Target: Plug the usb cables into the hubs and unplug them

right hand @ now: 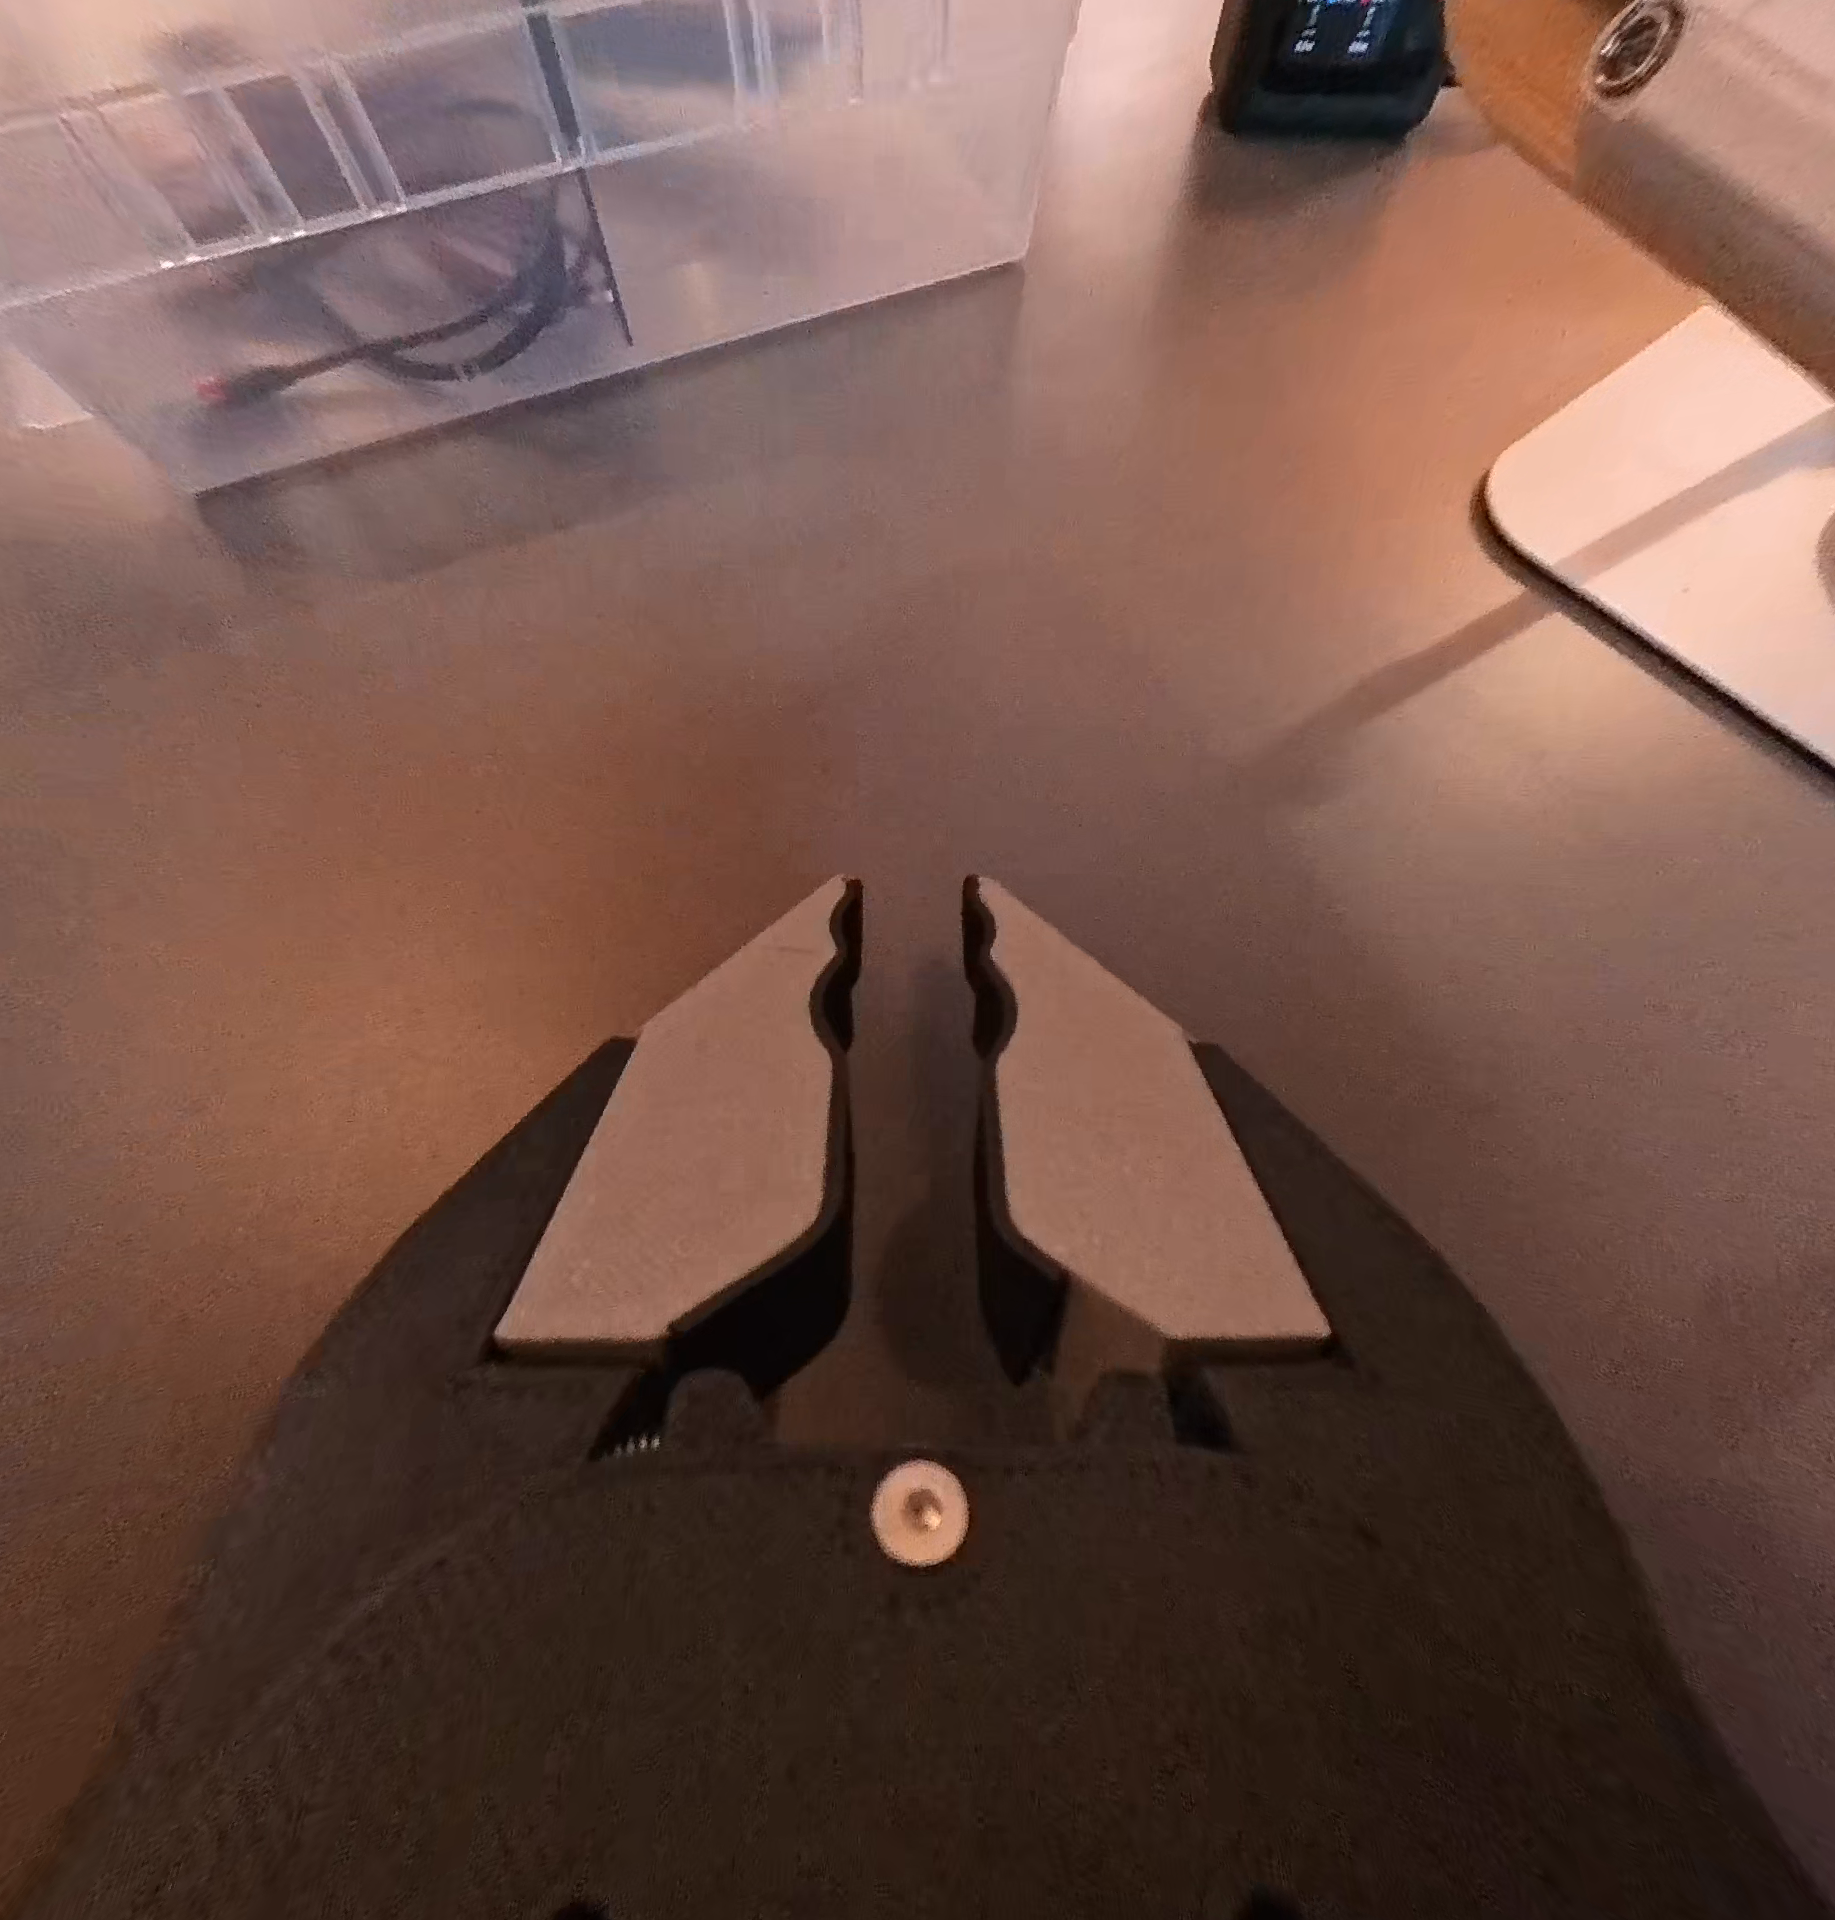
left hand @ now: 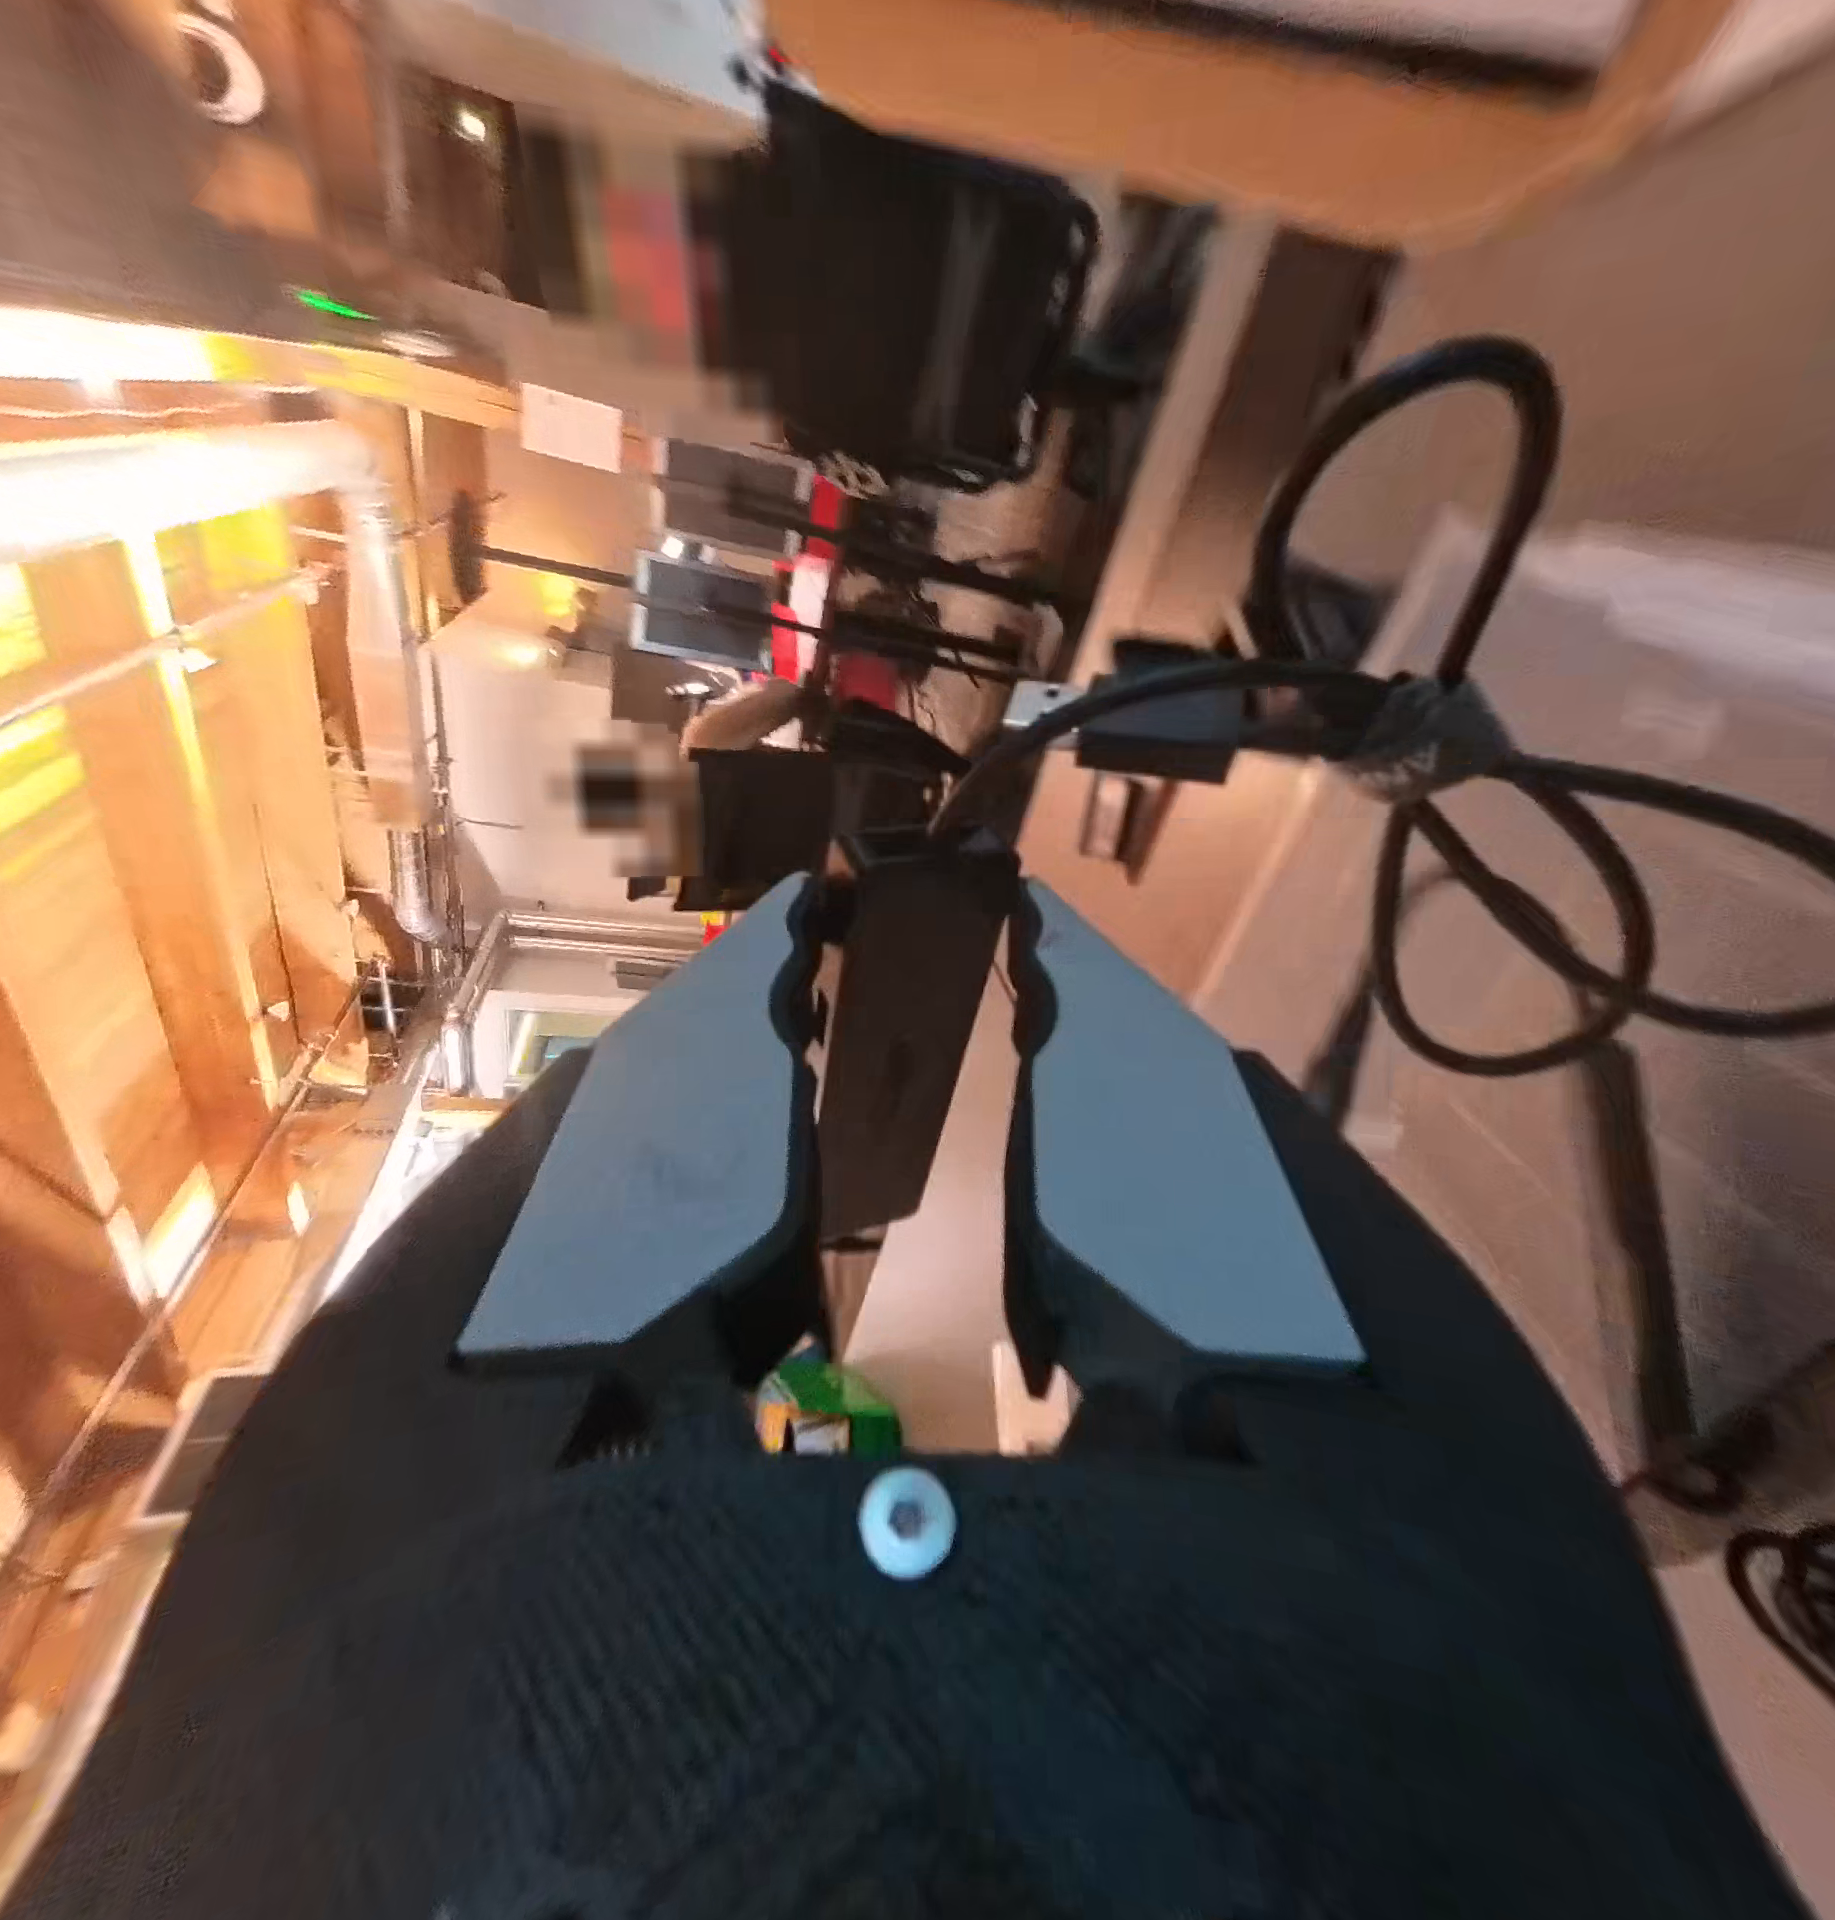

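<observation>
Nearest the lens on the right, the right tool (right hand: 911, 894) hangs over a bare stretch of brown desk (right hand: 477, 790), its grey fingers (right hand: 705, 1143) parted by a narrow gap with nothing between them. Far left on that desk stands a clear acrylic organiser (right hand: 497, 208) with dark wires blurred inside; a white flat base (right hand: 1671, 520) is cut off at the right edge, and a small dark device with a lit screen (right hand: 1328, 62) sits at the far edge.

The left wrist view is rolled sideways and smeared by motion — the room behind is hard to read. There the left tool (left hand: 918, 904) is clamped on a long black hub (left hand: 902, 1039), which pokes out past the fingertips. From the hub's far end a black usb cable (left hand: 1515, 831) loops to the right, bundled with a wrap, and its black plug with a silver tip (left hand: 1131, 717) hangs free in the air just beyond the hub.
</observation>
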`<state>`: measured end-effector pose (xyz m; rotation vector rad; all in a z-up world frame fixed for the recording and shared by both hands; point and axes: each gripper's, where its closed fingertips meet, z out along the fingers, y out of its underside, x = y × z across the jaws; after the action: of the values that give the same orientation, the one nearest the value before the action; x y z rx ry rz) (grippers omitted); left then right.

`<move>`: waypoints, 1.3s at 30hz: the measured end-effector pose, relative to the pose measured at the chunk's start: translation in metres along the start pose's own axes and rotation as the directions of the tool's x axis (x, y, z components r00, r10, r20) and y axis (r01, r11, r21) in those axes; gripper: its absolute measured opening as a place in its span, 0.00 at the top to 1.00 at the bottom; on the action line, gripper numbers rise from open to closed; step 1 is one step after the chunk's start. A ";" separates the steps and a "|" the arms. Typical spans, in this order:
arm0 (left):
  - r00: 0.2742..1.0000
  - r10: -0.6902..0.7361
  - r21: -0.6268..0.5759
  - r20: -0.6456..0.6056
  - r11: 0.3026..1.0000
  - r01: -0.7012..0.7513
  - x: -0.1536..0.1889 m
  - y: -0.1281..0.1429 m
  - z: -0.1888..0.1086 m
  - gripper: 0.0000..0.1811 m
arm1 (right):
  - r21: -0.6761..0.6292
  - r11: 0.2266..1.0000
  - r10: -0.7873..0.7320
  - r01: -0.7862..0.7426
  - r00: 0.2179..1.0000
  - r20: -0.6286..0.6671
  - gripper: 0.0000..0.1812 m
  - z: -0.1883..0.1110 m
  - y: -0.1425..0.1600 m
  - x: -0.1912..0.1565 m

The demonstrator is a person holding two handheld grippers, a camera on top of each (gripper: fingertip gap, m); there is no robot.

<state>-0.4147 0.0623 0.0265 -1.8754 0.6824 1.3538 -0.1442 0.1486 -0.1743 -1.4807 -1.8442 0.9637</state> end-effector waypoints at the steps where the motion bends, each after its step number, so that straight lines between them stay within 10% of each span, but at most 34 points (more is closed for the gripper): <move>1: 0.999 -0.041 0.045 0.020 0.998 0.040 -0.017 -0.017 -0.012 0.81 | 0.008 1.000 -0.012 0.012 1.000 -0.008 0.91 -0.002 -0.002 0.001; 6: 0.964 -0.123 0.251 -0.236 0.951 0.182 -0.012 -0.119 -0.058 0.81 | 0.240 0.968 -0.065 0.069 0.998 -0.026 0.89 -0.047 -0.042 0.001; 13: 0.684 -0.121 0.107 -0.719 0.954 0.281 0.135 -0.204 -0.065 0.81 | 0.391 0.921 0.108 0.007 0.956 -0.272 0.91 -0.107 -0.048 0.065; 16: 0.779 -0.099 0.126 -0.619 0.967 0.223 0.166 -0.224 -0.040 0.82 | 0.411 0.909 0.190 -0.071 0.948 -0.256 0.89 -0.113 -0.041 0.080; 20: 0.947 -0.003 0.252 -0.321 0.964 0.089 0.145 -0.249 -0.025 0.81 | 0.471 0.867 0.108 -0.161 0.985 0.138 0.84 -0.116 -0.054 0.036; 25: 0.979 0.107 0.341 -0.173 0.939 -0.042 0.154 -0.264 -0.047 0.82 | 0.487 0.861 -0.031 -0.145 0.942 0.335 0.80 -0.127 -0.059 -0.003; 33: 0.955 0.246 0.378 -0.165 0.910 -0.169 0.200 -0.266 -0.063 0.82 | 0.335 0.940 -0.144 0.059 0.961 0.236 0.90 -0.087 -0.041 -0.027; 39: 0.922 0.144 0.365 -0.360 0.931 -0.003 0.206 -0.260 -0.065 0.84 | 0.315 0.934 -0.193 0.168 0.980 0.053 1.00 -0.089 -0.040 -0.007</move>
<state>-0.1166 0.1658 -0.0937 -1.8335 1.1282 0.8324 -0.0937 0.1529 -0.0909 -1.0782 -1.7539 1.1754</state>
